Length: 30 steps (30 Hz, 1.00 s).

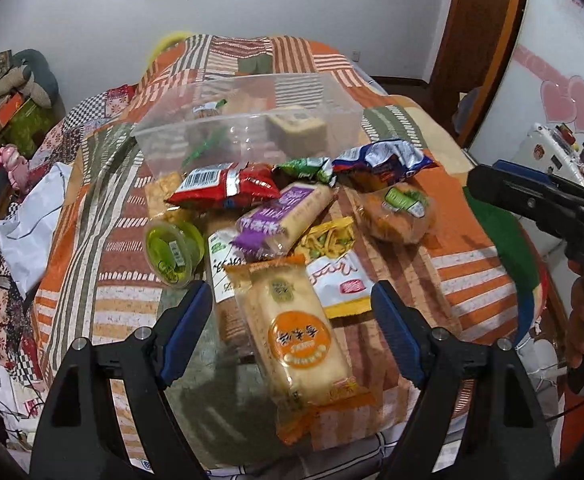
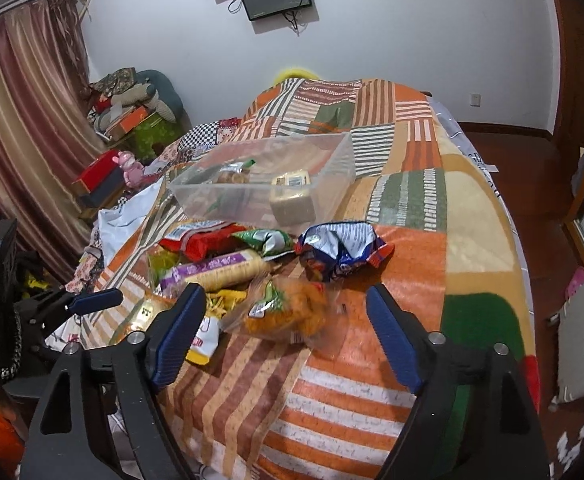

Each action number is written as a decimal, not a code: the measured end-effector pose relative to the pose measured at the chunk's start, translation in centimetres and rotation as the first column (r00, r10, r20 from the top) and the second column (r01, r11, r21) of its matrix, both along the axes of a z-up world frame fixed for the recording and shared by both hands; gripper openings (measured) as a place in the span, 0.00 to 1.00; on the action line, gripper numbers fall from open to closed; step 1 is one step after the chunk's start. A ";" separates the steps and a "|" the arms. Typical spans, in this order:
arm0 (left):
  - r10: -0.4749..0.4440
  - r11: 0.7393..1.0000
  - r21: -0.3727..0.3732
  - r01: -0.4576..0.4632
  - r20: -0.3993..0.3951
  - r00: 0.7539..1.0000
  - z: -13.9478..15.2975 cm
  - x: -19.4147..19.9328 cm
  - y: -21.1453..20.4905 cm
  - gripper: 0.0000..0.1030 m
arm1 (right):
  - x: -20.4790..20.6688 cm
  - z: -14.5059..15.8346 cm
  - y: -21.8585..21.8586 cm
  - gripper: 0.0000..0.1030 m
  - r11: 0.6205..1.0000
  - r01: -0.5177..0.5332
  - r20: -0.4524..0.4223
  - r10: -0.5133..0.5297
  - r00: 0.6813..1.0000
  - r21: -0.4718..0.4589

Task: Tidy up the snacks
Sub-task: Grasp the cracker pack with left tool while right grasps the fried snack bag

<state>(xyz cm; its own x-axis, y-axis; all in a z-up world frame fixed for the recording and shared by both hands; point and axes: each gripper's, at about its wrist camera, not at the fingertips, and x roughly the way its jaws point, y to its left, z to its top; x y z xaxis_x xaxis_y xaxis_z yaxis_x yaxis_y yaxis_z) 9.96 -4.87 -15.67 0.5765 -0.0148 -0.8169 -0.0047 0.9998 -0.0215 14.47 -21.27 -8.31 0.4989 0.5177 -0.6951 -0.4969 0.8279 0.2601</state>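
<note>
A pile of snack packets lies on the patchwork blanket in front of a clear plastic box [image 1: 172,131] [image 2: 212,189]. The box holds a pale cracker block [image 1: 298,128] and a small packet [image 1: 208,110]. My left gripper [image 1: 290,300] is open, and an orange-wrapped cake packet [image 1: 292,332] lies between its fingers, untouched by the pads. My right gripper [image 2: 286,296] is open too, straddling a bagged orange bun [image 2: 288,312] without pressing it. Further back lie a purple cracker sleeve [image 1: 284,216], a red packet [image 1: 224,188], a green jelly cup [image 1: 172,248] and a blue-white bag [image 1: 384,160].
The blanket [image 2: 372,400] drops off to a red-brown floor [image 2: 548,264] on the right. A white cloth [image 1: 32,220], a pink toy [image 1: 12,164] and stacked boxes sit at the left. The right gripper's finger [image 1: 504,188] reaches in from the right edge of the left wrist view.
</note>
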 end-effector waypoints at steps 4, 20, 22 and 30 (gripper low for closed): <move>0.025 0.999 0.021 -0.024 -0.011 1.000 -1.1 -0.2 0.3 0.78 | 0.2 -1.1 0.4 0.83 1.000 -0.007 -0.033 0.008 0.999 0.006; 0.035 0.999 -0.030 -0.035 -0.005 0.999 -2.0 -0.5 2.8 0.36 | 1.8 -4.4 2.4 0.83 1.000 -0.003 -0.143 0.000 0.990 -0.021; 0.035 0.999 -0.041 -0.034 0.006 0.999 -1.6 -0.8 3.2 0.35 | 2.1 -4.9 2.6 0.83 1.000 0.001 -0.155 -0.006 0.988 -0.031; 0.041 0.998 -0.057 -0.037 0.072 0.997 0.7 -1.2 4.0 0.35 | 2.3 -5.7 3.1 0.85 0.998 -0.008 -0.162 -0.002 0.987 -0.059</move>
